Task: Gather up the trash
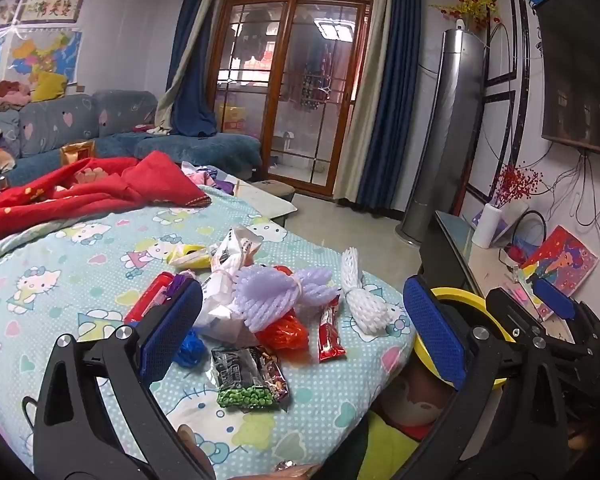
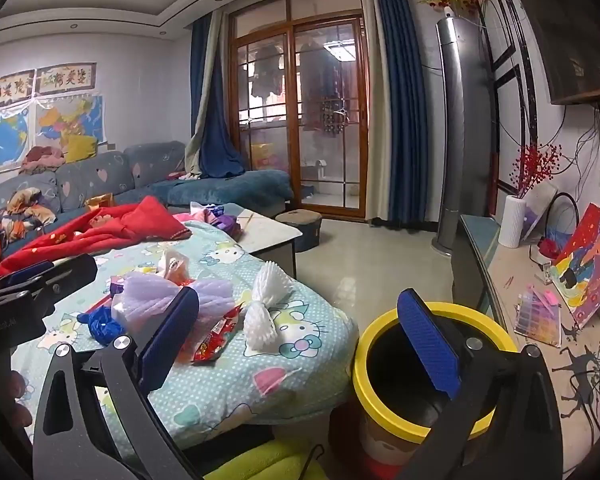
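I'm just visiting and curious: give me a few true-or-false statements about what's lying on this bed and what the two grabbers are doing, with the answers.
1. The left gripper holds a wrapper. False: its jaws stand wide open with nothing between the pads.
2. A white foam fruit net lies on the cartoon-cat patterned blue bedsheet. True.
3. The yellow-rimmed round bin sits on top of the bed. False: it stands on the floor beside the bed's edge.
4. A green-pea snack packet lies on the sheet near the left gripper. True.
5. The right gripper is shut. False: it is open and empty.
6. A lilac foam net rests in the pile of trash. True.
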A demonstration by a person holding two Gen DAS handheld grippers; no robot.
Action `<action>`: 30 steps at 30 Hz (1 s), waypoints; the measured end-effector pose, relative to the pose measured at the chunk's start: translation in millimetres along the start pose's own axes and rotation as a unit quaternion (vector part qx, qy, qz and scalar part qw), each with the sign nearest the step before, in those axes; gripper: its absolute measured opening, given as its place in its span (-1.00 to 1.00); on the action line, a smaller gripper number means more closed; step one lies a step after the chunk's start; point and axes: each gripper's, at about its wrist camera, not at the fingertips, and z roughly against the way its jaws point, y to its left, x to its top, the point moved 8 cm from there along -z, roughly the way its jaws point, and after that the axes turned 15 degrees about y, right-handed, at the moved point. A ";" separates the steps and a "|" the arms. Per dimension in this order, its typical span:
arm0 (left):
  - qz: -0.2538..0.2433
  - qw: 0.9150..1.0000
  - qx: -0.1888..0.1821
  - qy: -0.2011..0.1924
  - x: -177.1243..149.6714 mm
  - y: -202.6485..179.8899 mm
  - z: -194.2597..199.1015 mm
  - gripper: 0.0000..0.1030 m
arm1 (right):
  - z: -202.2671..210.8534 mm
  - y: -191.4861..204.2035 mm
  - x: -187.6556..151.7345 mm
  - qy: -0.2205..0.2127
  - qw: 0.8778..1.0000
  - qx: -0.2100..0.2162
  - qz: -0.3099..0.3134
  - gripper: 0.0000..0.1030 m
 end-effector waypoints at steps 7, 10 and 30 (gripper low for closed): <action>-0.005 1.000 0.003 0.003 3.4 -2.5 -4.0 0.79 | 0.4 0.4 0.2 -0.002 1.000 0.002 -0.001 0.88; -0.001 1.000 -0.001 -0.006 1.5 1.8 2.1 0.79 | 0.0 0.7 0.0 -0.002 1.000 0.002 -0.002 0.88; -0.007 1.000 -0.010 -0.021 2.6 -2.6 9.4 0.79 | 12.4 -7.4 8.5 -0.016 1.000 -0.005 -0.009 0.88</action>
